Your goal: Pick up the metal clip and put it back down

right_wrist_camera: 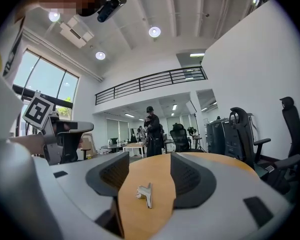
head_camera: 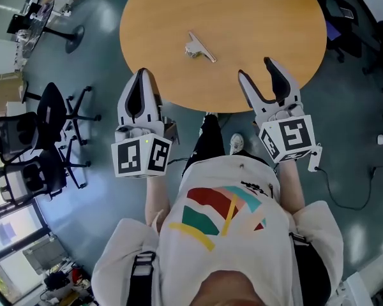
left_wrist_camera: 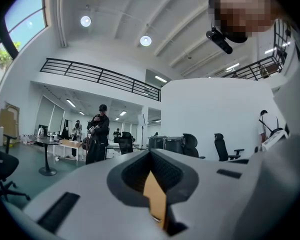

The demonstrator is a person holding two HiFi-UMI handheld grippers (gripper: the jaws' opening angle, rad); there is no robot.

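Observation:
The metal clip (head_camera: 199, 48) lies on the round wooden table (head_camera: 242, 18), near its middle, with nothing touching it. My right gripper (head_camera: 256, 69) hovers over the table's near edge with its jaws wide apart and empty. In the right gripper view the clip (right_wrist_camera: 146, 193) lies on the table (right_wrist_camera: 140, 219) ahead of the right gripper (right_wrist_camera: 149, 156), well short of its pads. My left gripper (head_camera: 140, 74) is at the near left edge of the table, its jaws together with nothing held. In the left gripper view only a sliver of wood shows behind the left gripper (left_wrist_camera: 151, 152).
Black office chairs (head_camera: 57, 113) stand on the floor to the left, and more chairs (head_camera: 354, 24) at the far right. Another table (head_camera: 51, 5) stands at the top left. A cable (head_camera: 345, 183) runs across the floor at right. A person (right_wrist_camera: 152, 134) stands beyond the table.

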